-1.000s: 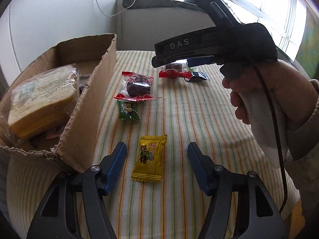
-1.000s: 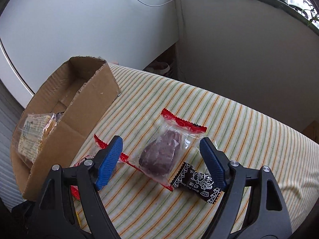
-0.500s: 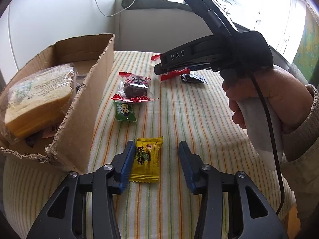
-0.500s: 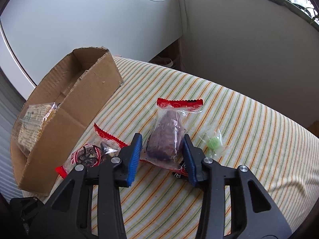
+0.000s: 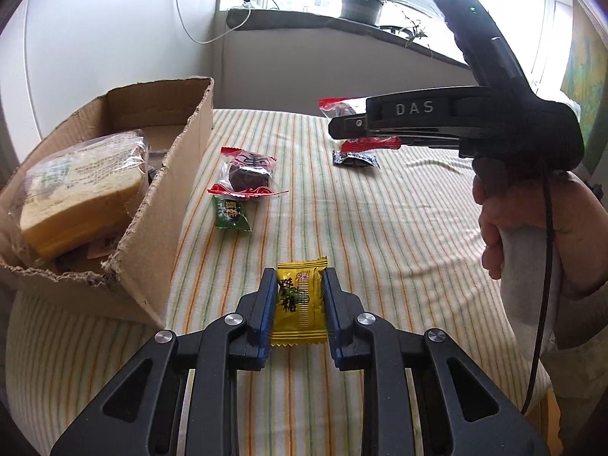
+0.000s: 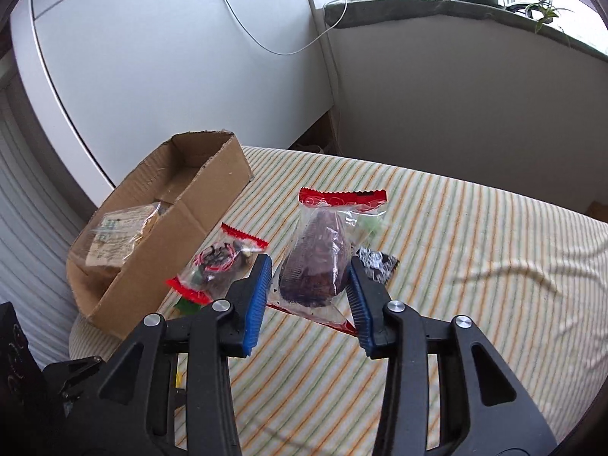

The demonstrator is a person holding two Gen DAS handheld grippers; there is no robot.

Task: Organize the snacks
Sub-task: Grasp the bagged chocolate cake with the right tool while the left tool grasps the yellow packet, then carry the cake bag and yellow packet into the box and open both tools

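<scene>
Both grips have just closed: the left gripper (image 5: 297, 298) now pinches the yellow candy (image 5: 300, 304) between its fingers, the right gripper (image 6: 308, 296) lifts the brown cake packet (image 6: 321, 262) clear, leaving the cardboard box (image 5: 159, 205) to their left as the likely next stop.

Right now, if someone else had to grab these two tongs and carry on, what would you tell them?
Left tongs: shut on the yellow candy, still at the tablecloth.
Right tongs: shut on the dark cake packet, raised off the cloth.
Cardboard box: already holds a wrapped sponge cake.
Left out: second cake packet, green candy, black candy, and a pale green sweet.
Next, probably: drop both held snacks in the box.
</scene>
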